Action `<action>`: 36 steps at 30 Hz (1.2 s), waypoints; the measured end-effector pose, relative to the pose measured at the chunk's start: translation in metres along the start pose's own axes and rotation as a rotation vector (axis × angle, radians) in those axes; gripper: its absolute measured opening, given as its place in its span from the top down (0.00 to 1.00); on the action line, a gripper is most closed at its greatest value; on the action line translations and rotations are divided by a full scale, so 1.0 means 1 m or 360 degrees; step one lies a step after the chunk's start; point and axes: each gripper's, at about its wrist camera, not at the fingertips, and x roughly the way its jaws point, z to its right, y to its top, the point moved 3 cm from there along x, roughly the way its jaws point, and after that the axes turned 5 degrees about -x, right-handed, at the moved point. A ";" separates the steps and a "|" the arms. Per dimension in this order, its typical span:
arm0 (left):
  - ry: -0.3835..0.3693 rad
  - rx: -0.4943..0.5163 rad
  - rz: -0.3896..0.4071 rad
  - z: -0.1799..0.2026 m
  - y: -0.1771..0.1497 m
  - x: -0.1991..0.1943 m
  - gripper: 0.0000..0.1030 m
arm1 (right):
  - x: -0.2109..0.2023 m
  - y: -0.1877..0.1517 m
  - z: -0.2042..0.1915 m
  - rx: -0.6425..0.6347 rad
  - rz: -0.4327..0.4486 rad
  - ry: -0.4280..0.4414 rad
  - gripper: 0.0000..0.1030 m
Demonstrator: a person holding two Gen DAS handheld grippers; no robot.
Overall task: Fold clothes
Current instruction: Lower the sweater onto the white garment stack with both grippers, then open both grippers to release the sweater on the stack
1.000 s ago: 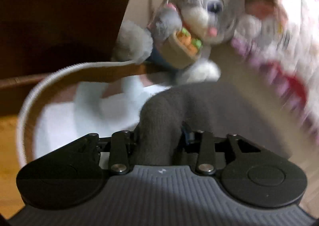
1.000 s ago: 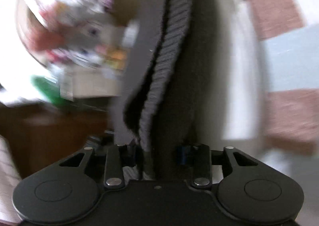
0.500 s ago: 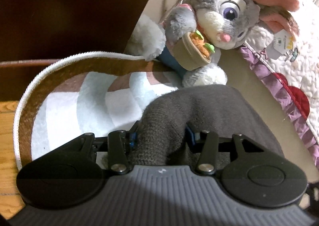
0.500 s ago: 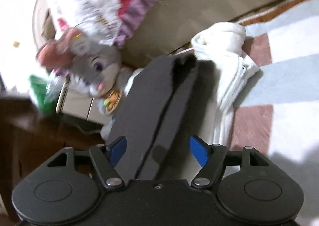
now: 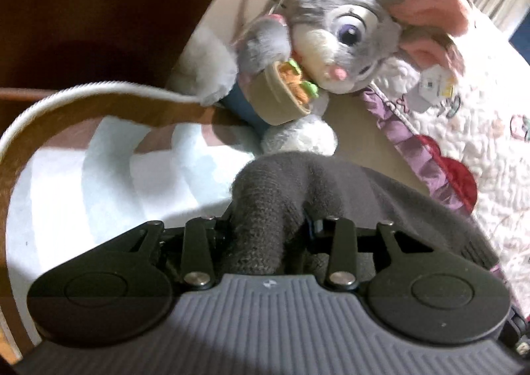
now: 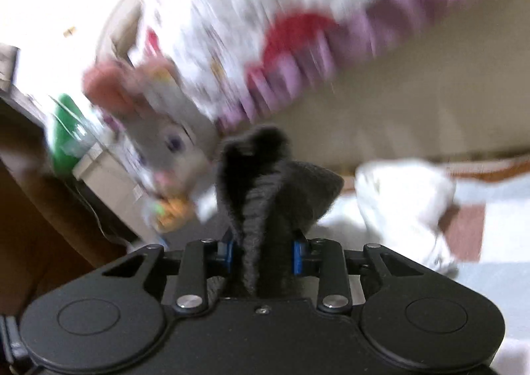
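The knit garment [image 5: 265,209] sits between the jaws of my left gripper [image 5: 265,232] and spreads off to the right. Under it lies the rug [image 5: 99,183]. Beyond the garment a plush rabbit [image 5: 334,40] leans against the bed [image 5: 480,143], on its right. By my right gripper [image 6: 263,252], a second garment [image 6: 404,196] lies on the rug, right of the knit.

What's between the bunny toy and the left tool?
In the left wrist view, a bunched fold of the grey knit garment, pinched in the left tool, rises right up to the bunny toy; nothing else shows between.
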 end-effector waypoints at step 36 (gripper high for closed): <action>0.0576 0.0688 -0.0146 0.149 -0.156 -0.162 0.19 | -0.257 -0.032 -0.006 -0.0552 -0.0471 -0.0038 0.36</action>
